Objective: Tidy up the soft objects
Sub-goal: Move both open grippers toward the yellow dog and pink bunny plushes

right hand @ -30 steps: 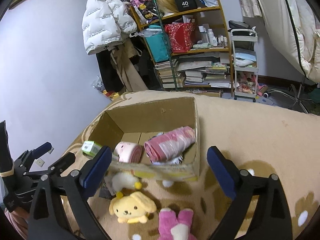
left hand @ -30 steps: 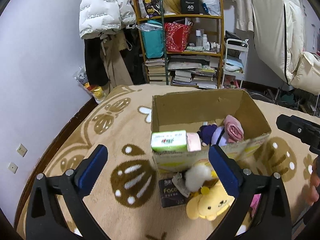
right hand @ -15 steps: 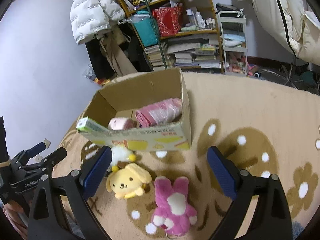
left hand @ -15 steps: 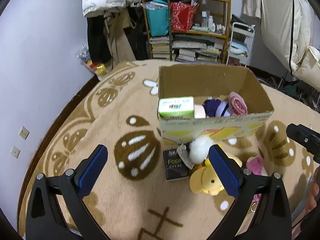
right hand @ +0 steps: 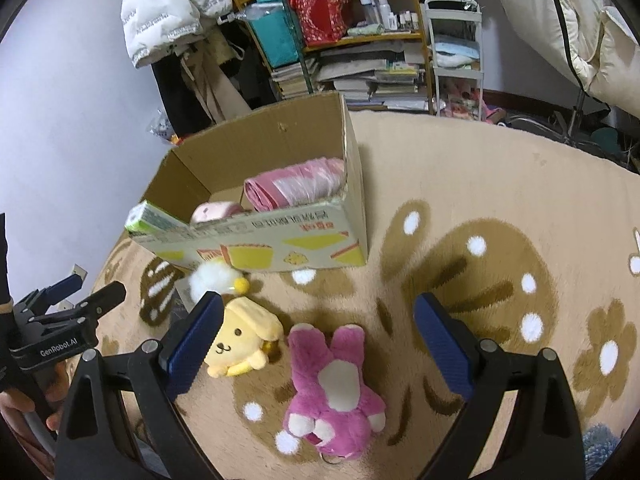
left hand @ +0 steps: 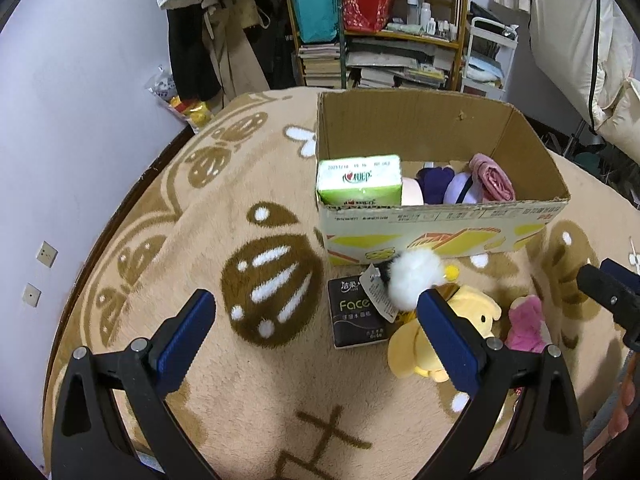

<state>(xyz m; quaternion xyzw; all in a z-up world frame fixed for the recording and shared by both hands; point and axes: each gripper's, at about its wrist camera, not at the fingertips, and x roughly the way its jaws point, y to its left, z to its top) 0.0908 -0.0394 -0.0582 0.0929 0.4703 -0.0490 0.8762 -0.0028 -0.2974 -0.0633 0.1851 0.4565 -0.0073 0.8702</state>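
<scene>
Both left tongs [left hand: 316,334] and right tongs [right hand: 318,340] spread wide and empty above the rug [right hand: 480,184], probably to pick the pink plush [right hand: 334,392] lying before the cardboard box [right hand: 280,246].

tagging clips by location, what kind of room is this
Most likely a lived-in bedroom or storage room at home: a patterned carpet, a cluttered bookshelf with stacked books, and a white puffer jacket hanging by the wall.
</scene>
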